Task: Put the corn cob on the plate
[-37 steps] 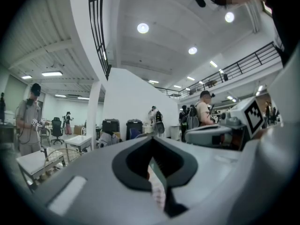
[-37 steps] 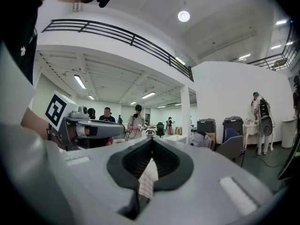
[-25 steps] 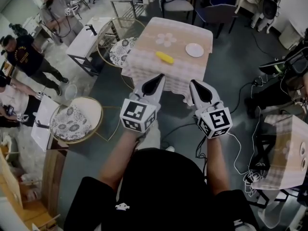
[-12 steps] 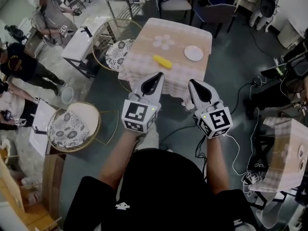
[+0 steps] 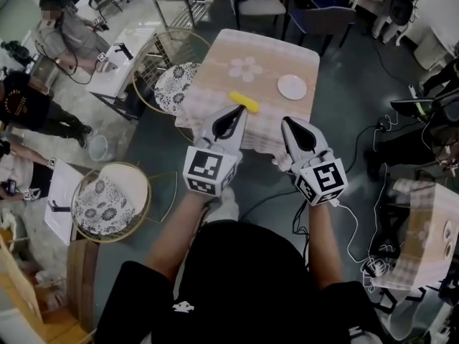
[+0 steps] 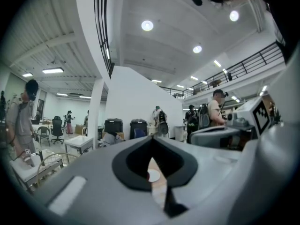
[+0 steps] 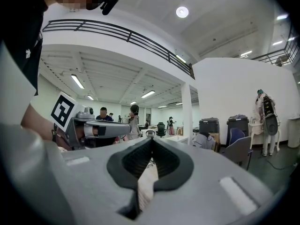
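Compared with 1 second ago, the table (image 5: 215, 84) with its checked cloth sits lower in the head view and nearer the 2 grippers. The plate (image 5: 292, 87) and the corn cob (image 5: 244, 101) have come down the picture with it. The cob used to lie well clear of the left gripper (image 5: 238, 112); now that gripper's tip meets the cob's near end in the picture, though I cannot tell whether they touch. The people at 9 o'clock have slid toward the picture's edge.

The table's near edge is hidden behind both grippers. In the left gripper view only a thin strip of cloth and a small white disc show through the slot under the left gripper (image 6: 151, 139). The right gripper view gives the same thin strip below the right gripper (image 7: 151, 142). Neither view shows the cob.

Both forearms reach straight to 12 o'clock, side by side, with the marker cubes facing up. The right gripper (image 5: 287, 122) points at the table's near right part. Each claw is fully closed, its 2 jaws pressed together with nothing between them.

The white plate rests on the cloth at 2 o'clock of the cob, well apart from it. The yellow cob lies on the cloth near the table's middle, at 6 o'clock of a flower print (image 5: 246, 68).
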Available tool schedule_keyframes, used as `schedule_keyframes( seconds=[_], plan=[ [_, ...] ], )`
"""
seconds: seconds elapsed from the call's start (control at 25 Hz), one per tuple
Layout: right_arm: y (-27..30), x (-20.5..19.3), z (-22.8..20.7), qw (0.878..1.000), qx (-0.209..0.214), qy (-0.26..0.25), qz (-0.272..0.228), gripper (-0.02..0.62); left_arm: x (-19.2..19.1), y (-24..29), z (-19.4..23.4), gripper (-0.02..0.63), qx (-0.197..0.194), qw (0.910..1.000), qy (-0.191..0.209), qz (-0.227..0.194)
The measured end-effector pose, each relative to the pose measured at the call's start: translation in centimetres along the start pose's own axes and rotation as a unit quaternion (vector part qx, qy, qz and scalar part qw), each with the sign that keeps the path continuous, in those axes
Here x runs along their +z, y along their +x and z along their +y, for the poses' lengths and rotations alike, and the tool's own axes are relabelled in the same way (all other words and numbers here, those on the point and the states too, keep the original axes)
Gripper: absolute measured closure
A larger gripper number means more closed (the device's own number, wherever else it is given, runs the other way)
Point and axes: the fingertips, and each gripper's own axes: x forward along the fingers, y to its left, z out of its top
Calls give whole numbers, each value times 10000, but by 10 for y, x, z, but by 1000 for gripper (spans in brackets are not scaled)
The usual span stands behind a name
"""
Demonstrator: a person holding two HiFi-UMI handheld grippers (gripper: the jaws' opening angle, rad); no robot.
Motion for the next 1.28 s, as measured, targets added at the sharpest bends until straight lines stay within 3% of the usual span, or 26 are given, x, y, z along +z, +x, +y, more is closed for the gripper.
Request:
schedule_keyframes(
  seconds=[0.68, 1.28],
  plan=[
    [106, -3, -26, 9997, -143, -53, 194, 594, 1, 50, 95, 597, -367, 9992, -112, -102],
    [152, -17, -30, 9979, -409, 31, 500, 594, -23, 63, 128, 598, -1016, 9938, -439, -79]
  ],
)
